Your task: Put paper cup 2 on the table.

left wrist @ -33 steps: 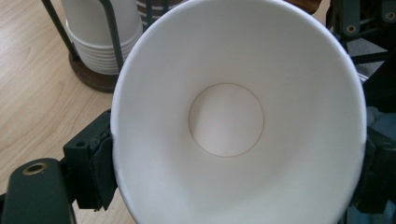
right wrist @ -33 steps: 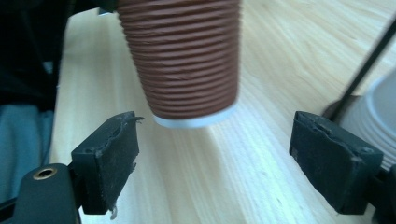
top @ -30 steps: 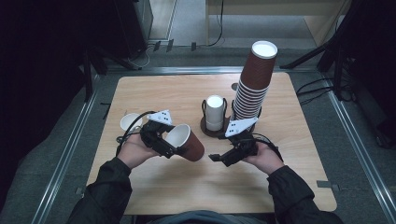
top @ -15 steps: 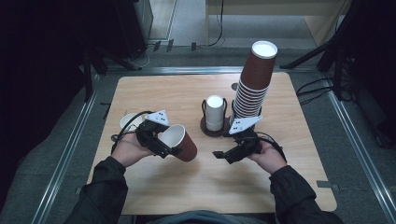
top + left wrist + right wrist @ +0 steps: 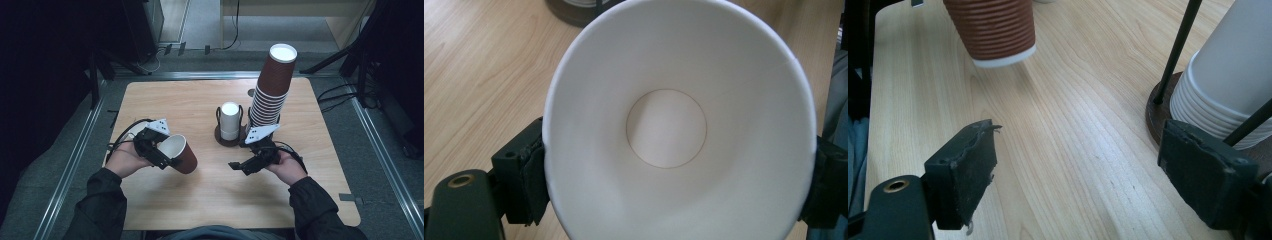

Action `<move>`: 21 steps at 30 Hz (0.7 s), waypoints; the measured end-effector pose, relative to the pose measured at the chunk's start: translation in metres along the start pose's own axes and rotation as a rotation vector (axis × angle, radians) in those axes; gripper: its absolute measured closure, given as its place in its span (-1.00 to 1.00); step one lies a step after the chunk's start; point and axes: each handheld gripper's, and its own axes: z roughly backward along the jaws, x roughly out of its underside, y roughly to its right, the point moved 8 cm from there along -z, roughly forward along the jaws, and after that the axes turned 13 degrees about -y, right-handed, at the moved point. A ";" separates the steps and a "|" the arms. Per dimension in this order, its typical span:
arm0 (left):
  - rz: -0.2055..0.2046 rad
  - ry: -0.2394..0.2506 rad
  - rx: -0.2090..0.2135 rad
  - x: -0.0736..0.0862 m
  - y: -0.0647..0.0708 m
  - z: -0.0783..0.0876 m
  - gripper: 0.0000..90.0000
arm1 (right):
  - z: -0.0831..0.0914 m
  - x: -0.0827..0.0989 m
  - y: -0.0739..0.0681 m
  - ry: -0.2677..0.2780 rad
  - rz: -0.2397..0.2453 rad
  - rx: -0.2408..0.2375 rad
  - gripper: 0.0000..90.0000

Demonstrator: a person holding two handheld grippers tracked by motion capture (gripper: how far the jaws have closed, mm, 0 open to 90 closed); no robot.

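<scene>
A pale wooden table [image 5: 200,200] stands in a dim room, metal rails running along its edges and dark floor beyond. At its centre a round brown holder [image 5: 220,136] with thin black uprights keeps a white stack of lids [image 5: 230,120] in place. Just to the right of it, a tall, leaning tower of brown cups [image 5: 272,87] rises, its top cup showing a white inside.

My left gripper [image 5: 159,152], at the left side of the table, clamps a single brown paper cup [image 5: 181,154] by the rim, one pad on each side. The cup lies tipped on its side, mouth turned back toward my hand and its base pointing to the right. In my left gripper view the cup's [image 5: 674,125] white interior faces the lens, the round bottom at the middle.

My right gripper [image 5: 239,165] sits low at the table near the holder, its jaws spread wide with nothing between them. In my right gripper view, bare wood lies between the two black pads [image 5: 968,170], with the white stack to the right.
</scene>
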 end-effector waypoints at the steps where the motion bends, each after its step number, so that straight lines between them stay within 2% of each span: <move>1: 0.003 -0.001 -0.006 0.002 -0.002 0.001 -0.76 | 0.000 0.000 0.000 0.000 0.002 0.000 -0.65; 5: 0.026 -0.019 -0.034 0.012 -0.010 0.005 -0.76 | -0.001 0.001 0.000 -0.004 -0.003 -0.002 -0.65; 10: 0.034 -0.042 -0.048 0.025 -0.015 0.007 -0.76 | -0.002 0.001 0.000 -0.011 -0.002 -0.003 -0.65; 17: 0.066 -0.058 -0.063 0.042 -0.022 0.011 -0.76 | -0.002 0.001 0.001 -0.011 -0.004 -0.006 -0.65; 21: 0.066 -0.097 -0.073 0.054 -0.022 0.010 -0.77 | -0.002 0.002 0.001 -0.010 -0.002 -0.007 -0.65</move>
